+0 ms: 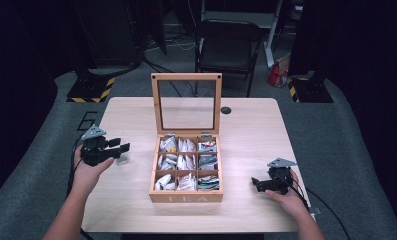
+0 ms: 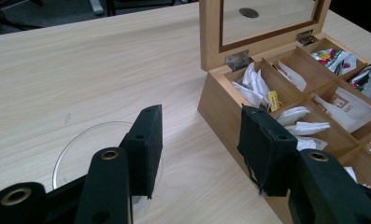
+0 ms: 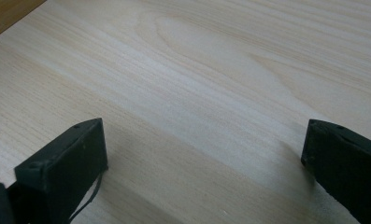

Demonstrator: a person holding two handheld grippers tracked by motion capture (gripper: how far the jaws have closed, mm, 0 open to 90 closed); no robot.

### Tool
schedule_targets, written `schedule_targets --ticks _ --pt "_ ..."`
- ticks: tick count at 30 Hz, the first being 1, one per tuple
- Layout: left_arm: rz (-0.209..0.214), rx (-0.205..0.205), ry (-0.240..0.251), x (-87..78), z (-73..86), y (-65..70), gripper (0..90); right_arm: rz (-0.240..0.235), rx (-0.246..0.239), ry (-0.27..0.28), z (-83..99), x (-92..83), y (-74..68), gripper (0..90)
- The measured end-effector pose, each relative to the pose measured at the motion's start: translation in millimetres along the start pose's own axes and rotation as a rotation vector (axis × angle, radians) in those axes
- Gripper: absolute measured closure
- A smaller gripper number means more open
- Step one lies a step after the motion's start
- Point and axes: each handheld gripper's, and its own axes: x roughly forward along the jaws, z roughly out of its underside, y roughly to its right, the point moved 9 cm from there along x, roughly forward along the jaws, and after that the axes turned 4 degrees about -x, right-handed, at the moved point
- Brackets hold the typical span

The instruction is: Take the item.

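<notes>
A: What is seen at the left?
B: One black left gripper (image 1: 117, 145) is held with its jaws parted and nothing between them; one round clear glass dish (image 2: 87, 149) lies on the pale wooden table (image 1: 246, 135) under it, just beside the box.
A: And in the middle?
B: One wooden tea box (image 1: 186, 196) stands with its glass lid (image 1: 186, 104) upright; nine compartments holding tea bags are counted.
A: At the right?
B: One black right gripper (image 1: 256, 184) is held released over bare tabletop.

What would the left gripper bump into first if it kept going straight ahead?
Probably the wooden tea box: the open left gripper points at its near side wall, though depth is hard to judge.
</notes>
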Motion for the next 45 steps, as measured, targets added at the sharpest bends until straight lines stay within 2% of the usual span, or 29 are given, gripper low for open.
schedule_targets --ticks 13,16,26,32,41,45 --pt "0.030 0.025 -0.019 0.7 8.5 13.0 49.3 0.000 0.000 0.000 0.0 0.0 0.0 0.0" --pt "0.027 0.031 -0.011 0.8 10.9 15.2 49.2 -0.002 -0.001 -0.002 0.1 -0.2 -0.1 0.0" --pt "0.050 0.068 -0.035 1.6 31.9 26.5 45.0 -0.001 -0.001 -0.001 0.1 -0.1 0.0 0.0" --pt "0.069 0.066 -0.054 6.5 45.0 29.7 41.7 0.000 0.000 0.000 0.0 0.0 0.0 0.0" --pt "0.063 0.070 -0.082 10.5 63.2 27.5 40.1 0.000 0.000 0.000 0.0 0.0 0.0 0.0" --pt "0.062 0.058 -0.097 12.3 71.8 26.9 40.1 0.000 0.000 0.000 0.0 0.0 0.0 0.0"
